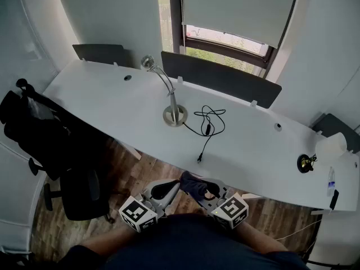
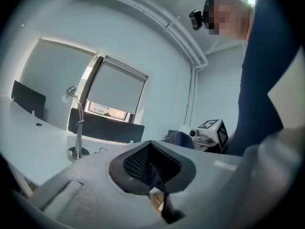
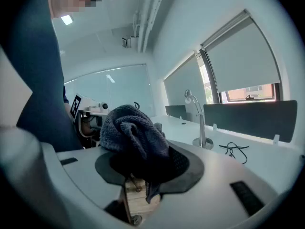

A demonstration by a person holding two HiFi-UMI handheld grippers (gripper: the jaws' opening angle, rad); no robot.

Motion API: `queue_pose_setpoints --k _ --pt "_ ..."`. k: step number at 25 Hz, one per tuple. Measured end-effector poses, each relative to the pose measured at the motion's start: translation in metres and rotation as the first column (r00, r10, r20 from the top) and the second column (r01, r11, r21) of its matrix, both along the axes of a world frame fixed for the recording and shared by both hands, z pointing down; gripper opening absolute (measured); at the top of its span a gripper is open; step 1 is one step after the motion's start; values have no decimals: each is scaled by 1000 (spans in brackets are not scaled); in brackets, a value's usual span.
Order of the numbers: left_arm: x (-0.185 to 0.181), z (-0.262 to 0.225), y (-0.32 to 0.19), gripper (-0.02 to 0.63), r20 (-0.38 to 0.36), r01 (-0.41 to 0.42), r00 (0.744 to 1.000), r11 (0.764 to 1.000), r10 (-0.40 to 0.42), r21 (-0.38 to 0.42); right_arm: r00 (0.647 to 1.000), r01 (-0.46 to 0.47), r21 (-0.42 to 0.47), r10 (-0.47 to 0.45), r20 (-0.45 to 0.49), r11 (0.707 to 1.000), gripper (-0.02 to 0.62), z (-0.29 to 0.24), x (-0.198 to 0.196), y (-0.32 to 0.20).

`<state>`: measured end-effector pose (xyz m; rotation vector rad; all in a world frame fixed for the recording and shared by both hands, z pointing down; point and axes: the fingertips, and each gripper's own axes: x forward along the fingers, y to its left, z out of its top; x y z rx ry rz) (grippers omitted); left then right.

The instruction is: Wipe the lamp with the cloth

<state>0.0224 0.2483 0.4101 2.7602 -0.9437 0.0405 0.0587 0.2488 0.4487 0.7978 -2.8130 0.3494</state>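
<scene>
White desk (image 1: 101,94) beneath a half-drawn blind (image 1: 236,10), seen from above. At 12 o'clock on it, slim gooseneck lamp (image 1: 173,110), well apart from both grippers down at 6 o'clock. Clamped in right gripper (image 3: 143,157): bunched dark cloth (image 3: 131,128). Left gripper (image 2: 152,164) closed on nothing. Likely hazards: toppling that light stem with a one-sided push, snagging loose cable (image 1: 209,120) at 3 o'clock of its base.

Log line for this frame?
phase: pre-wipe | right gripper: shut on dark knitted cloth | left gripper: shut, empty | silver gooseneck lamp: untouched, on white desk
</scene>
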Motion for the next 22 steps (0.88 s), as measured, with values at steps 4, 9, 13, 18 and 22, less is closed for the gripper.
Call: queue_pose_setpoints --k 4,9,13,18,22 --pt "6 2 -7 6 0 12 1000 1000 -12 -3 1000 12 1 -12 2 1000 156 0 7 -6" --pt "15 3 -13 6 0 38 999 999 -38 -3 999 39 4 -39 1 999 156 2 15 -13" --pt "22 6 -18 6 8 64 998 998 -64 -3 998 64 -2 -64 16 998 158 3 21 -18" --pt "27 17 -20 6 24 104 994 995 -104 -5 994 106 -4 -106 20 994 158 15 28 -23" --pt "20 18 -30 6 8 147 989 989 -147 -30 994 111 -33 -111 15 993 158 26 29 -32"
